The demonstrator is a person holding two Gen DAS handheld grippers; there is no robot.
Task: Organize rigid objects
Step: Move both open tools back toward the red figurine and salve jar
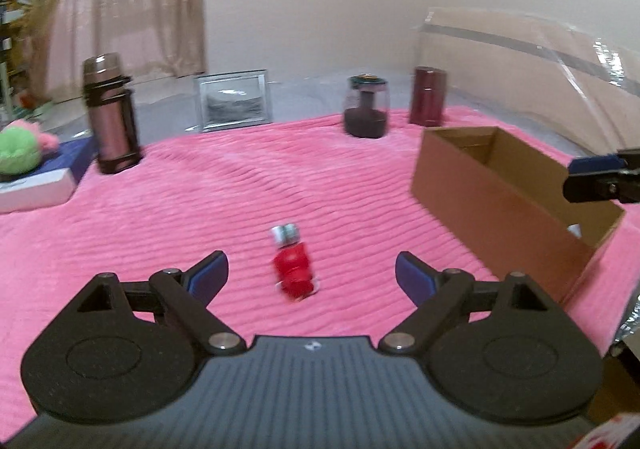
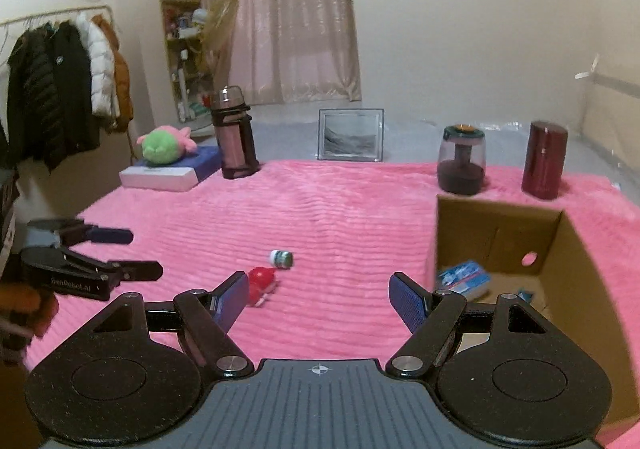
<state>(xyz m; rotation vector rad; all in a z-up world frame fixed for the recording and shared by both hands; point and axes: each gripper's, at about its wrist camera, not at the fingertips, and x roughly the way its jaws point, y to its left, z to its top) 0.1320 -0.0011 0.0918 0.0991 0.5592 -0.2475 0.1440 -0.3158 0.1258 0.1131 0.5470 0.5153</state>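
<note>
Pale walls, a pink curtain, coats on a rack, cluttered shelves.

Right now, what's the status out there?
Left gripper open, right gripper open, both empty. Small red bottle lying on pink blanket. Brown cardboard box alongside. Nothing in the way.

A ribbed bright-pink plush blanket carries a small red plastic bottle with a white-and-green cap, a plain brown cardboard box holding a blue-and-white packet, a dark maroon cylindrical canister, a dusky-pink steel flask with black straps and a silver-framed grey picture.
</note>
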